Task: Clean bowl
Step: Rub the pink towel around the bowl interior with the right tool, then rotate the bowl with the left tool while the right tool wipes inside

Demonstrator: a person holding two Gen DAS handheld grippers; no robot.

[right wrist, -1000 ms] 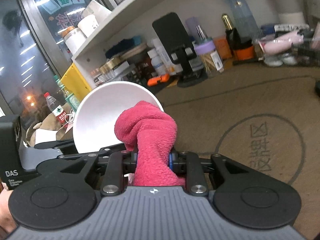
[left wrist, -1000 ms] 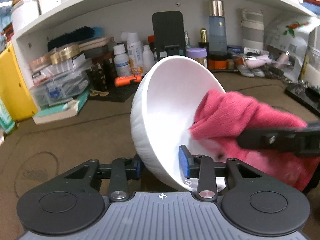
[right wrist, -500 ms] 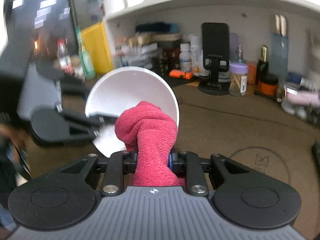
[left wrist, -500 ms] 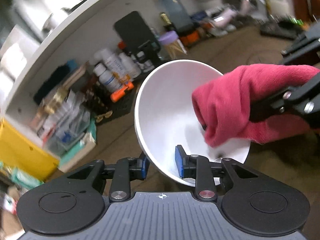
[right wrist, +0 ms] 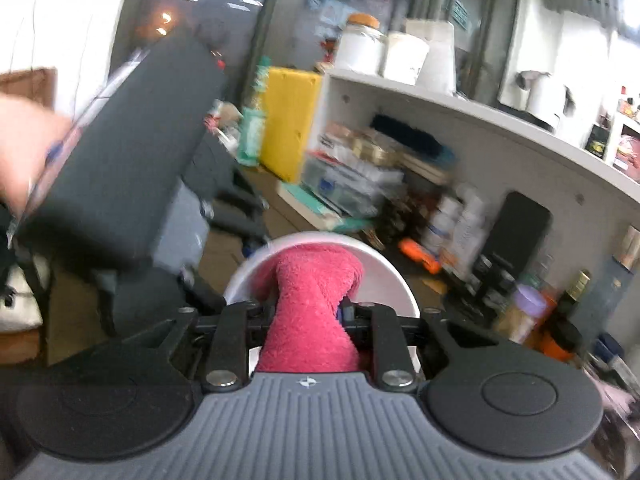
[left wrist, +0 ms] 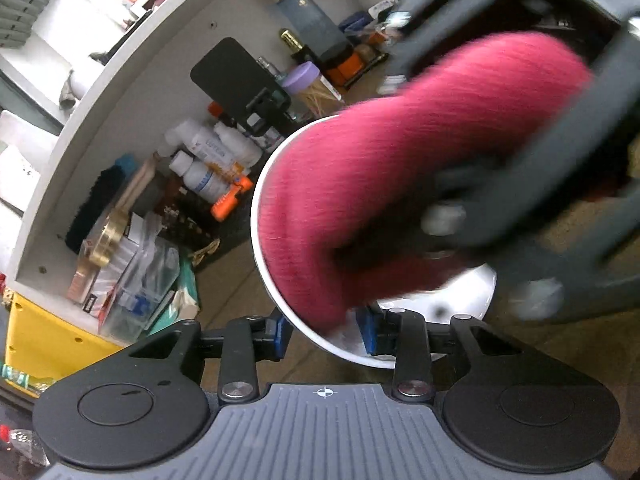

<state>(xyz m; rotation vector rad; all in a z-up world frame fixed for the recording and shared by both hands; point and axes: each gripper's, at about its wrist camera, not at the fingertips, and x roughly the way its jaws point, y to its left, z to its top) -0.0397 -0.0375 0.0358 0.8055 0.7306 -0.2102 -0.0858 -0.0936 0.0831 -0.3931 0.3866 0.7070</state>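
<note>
The left gripper [left wrist: 326, 338] points down at a slant, rolled to one side, its jaws opening astride the near rim of the white bowl [left wrist: 460, 300], which tilts mouth-up toward the right gripper [right wrist: 308, 314]. That gripper angles down into the bowl, clamped on a red cloth [right wrist: 316, 304] that fills most of the bowl. Behind the bowl, a cluttered shelf [left wrist: 132, 92] holds bottles [left wrist: 208, 172] and a black stand [left wrist: 240, 76]. A hand [right wrist: 24, 152] shows blurred left of the bowl.

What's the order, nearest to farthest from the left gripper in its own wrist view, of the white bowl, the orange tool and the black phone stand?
From the left gripper:
1. White bowl, rim between its fingers.
2. Orange tool, upper left on the table.
3. Black phone stand, farther back against the shelf wall.
</note>
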